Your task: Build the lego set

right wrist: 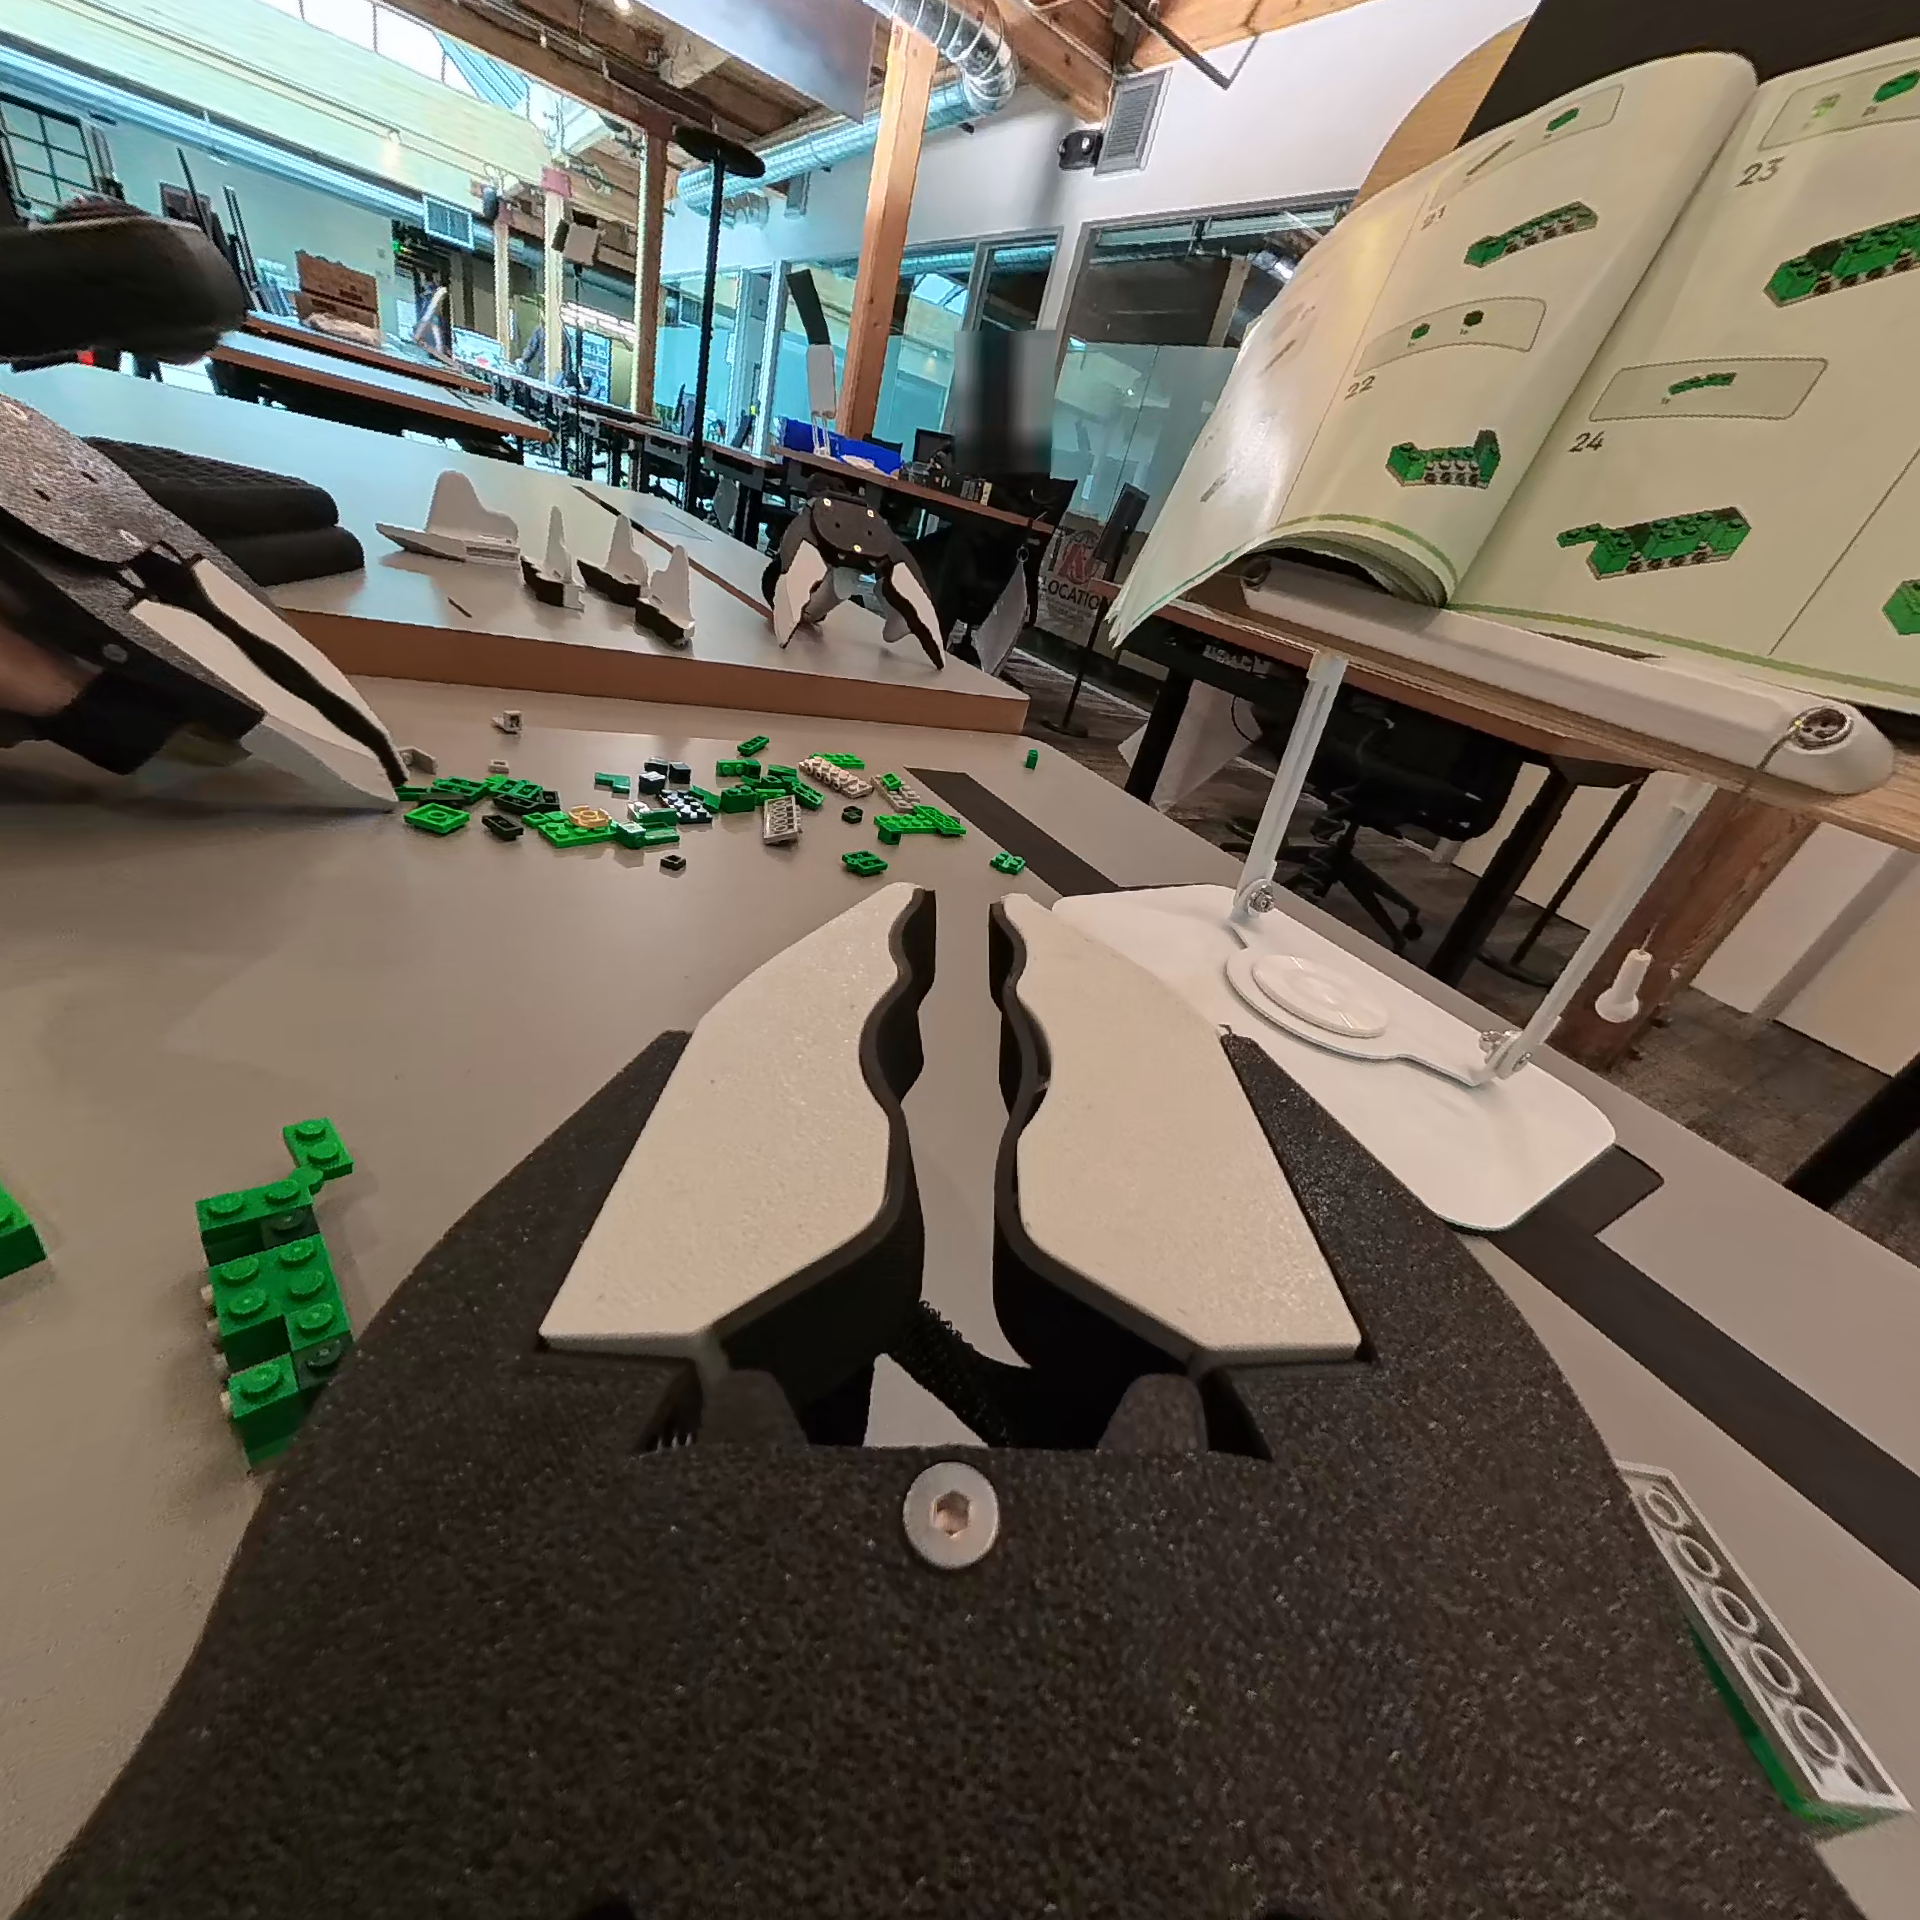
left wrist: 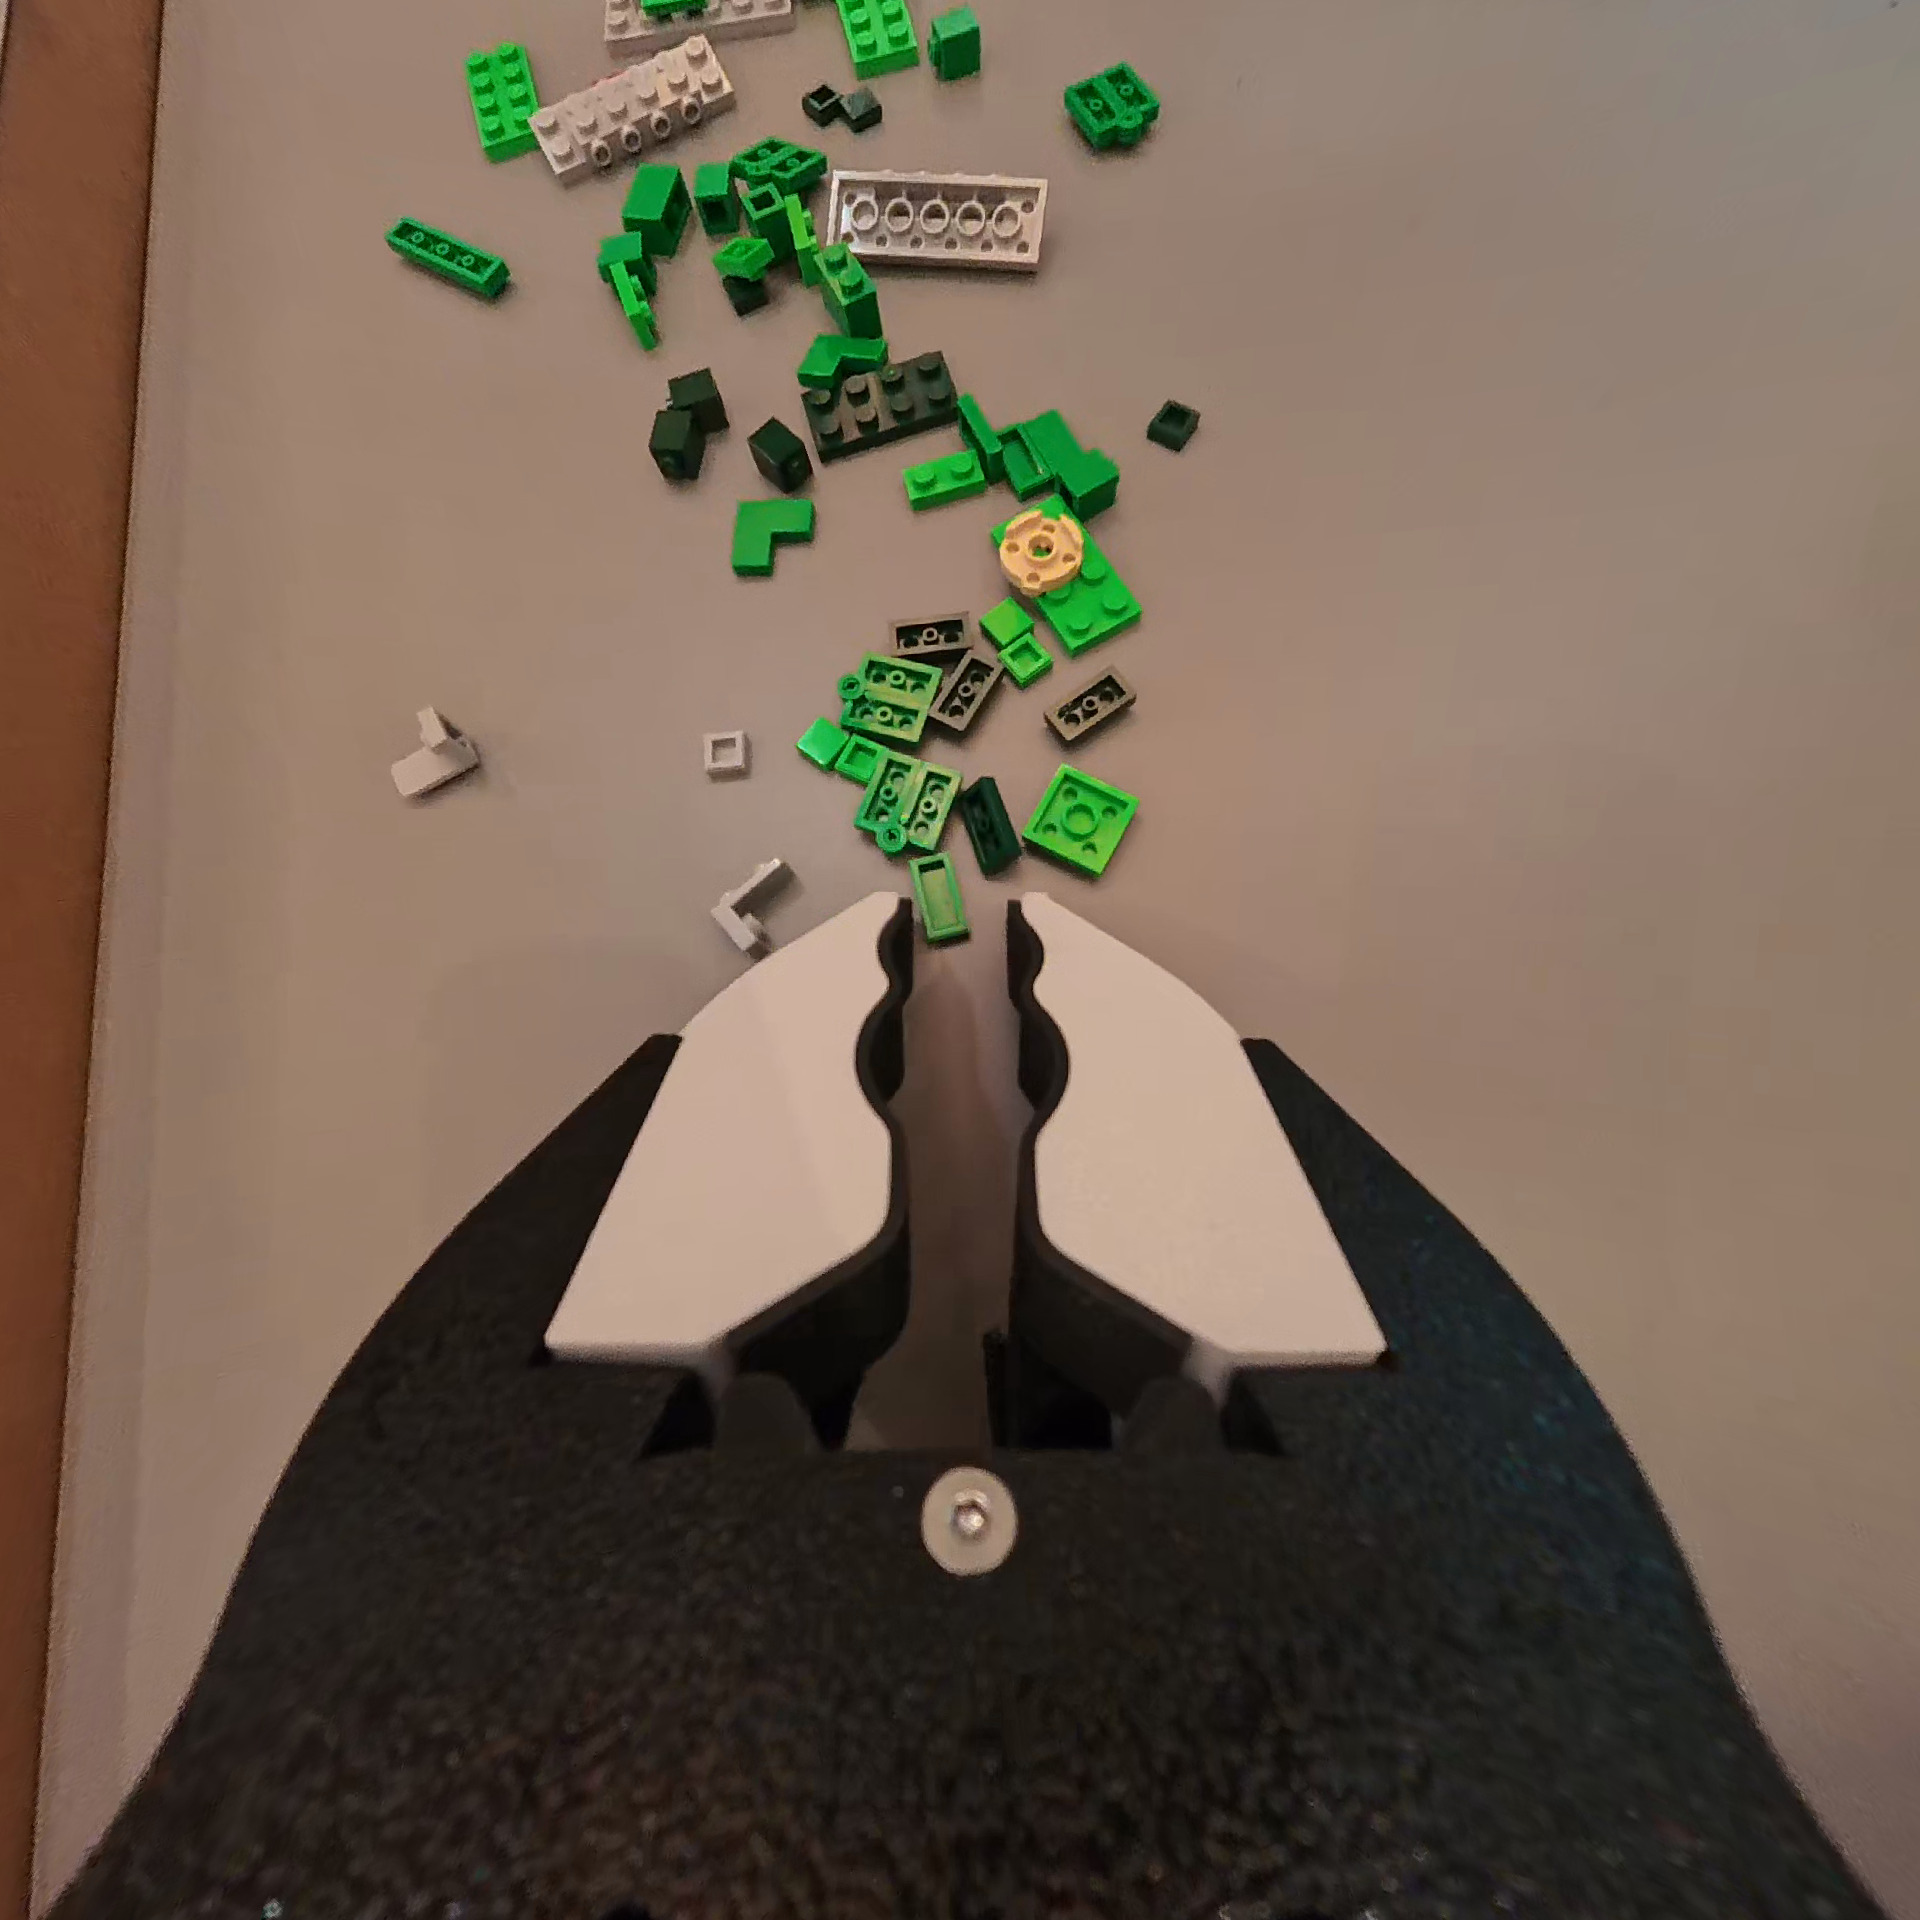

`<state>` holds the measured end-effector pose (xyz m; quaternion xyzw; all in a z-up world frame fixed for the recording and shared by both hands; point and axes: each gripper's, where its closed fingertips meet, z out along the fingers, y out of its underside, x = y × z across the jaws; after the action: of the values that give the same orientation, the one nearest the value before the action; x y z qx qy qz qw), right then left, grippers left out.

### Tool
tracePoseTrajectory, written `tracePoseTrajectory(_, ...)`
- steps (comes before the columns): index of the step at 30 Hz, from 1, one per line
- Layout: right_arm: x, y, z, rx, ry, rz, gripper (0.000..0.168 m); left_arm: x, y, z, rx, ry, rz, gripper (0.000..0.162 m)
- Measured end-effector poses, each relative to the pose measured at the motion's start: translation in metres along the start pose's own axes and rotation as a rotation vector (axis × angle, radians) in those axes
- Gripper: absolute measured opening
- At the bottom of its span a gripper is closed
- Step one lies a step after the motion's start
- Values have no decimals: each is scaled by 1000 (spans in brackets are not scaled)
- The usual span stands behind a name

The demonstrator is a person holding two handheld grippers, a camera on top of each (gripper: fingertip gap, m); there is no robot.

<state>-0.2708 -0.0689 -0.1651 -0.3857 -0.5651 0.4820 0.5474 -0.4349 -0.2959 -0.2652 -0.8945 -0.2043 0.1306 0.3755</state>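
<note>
Loose green, dark green and grey lego pieces (left wrist: 914, 707) lie scattered on the grey table. My left gripper (left wrist: 958, 909) is narrowly open, low over the near end of the pile. A small green tile (left wrist: 940, 899) lies flat on the table just by its left fingertip, not gripped. The left gripper also shows in the right wrist view (right wrist: 395, 784), tips down at the pile (right wrist: 644, 816). My right gripper (right wrist: 958, 896) is narrowly open and empty, above the table. A part-built green assembly (right wrist: 275, 1278) lies to its left.
An open instruction booklet (right wrist: 1558, 364) rests on a white stand (right wrist: 1403, 1039) at the right. A grey plate on green (right wrist: 1766, 1673) lies at the lower right. A tan round piece (left wrist: 1042, 551) sits in the pile. The table's brown edge (left wrist: 62, 727) runs along the left. Across from one pair of fingers to the other is roughly 30 cm. The tan round piece (left wrist: 1042, 551) lies around 7 cm away from my left fingertips.
</note>
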Motion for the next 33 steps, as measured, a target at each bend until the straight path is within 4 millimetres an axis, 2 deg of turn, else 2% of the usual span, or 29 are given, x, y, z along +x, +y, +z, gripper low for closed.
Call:
tracePoseTrajectory(12, 0, 0, 0, -1, -1, -3, 9, 2, -1, 2, 43, 20, -19, 9)
tracePoseTrajectory(17, 0, 0, 0, -1, -1, -4, 9, -3, 0, 0, 45, -18, -28, 7)
tracePoseTrajectory(19, 0, 0, 0, -1, -1, -3, 9, -6, -4, -3, 73, -40, -7, 7)
tracePoseTrajectory(22, 0, 0, 0, -2, -2, -4, 9, -7, -22, -16, 178, -56, -15, 7)
tracePoseTrajectory(24, -1, 0, 0, -2, -1, -5, 9, 0, -39, -28, 294, -7, -43, 7)
tracePoseTrajectory(27, -1, 0, 0, -3, -1, -6, 9, 29, -67, -52, 510, 149, -37, 7)
tracePoseTrajectory(33, -1, 0, 0, -3, -2, -11, 9, 75, -90, -71, 677, 457, -150, 7)
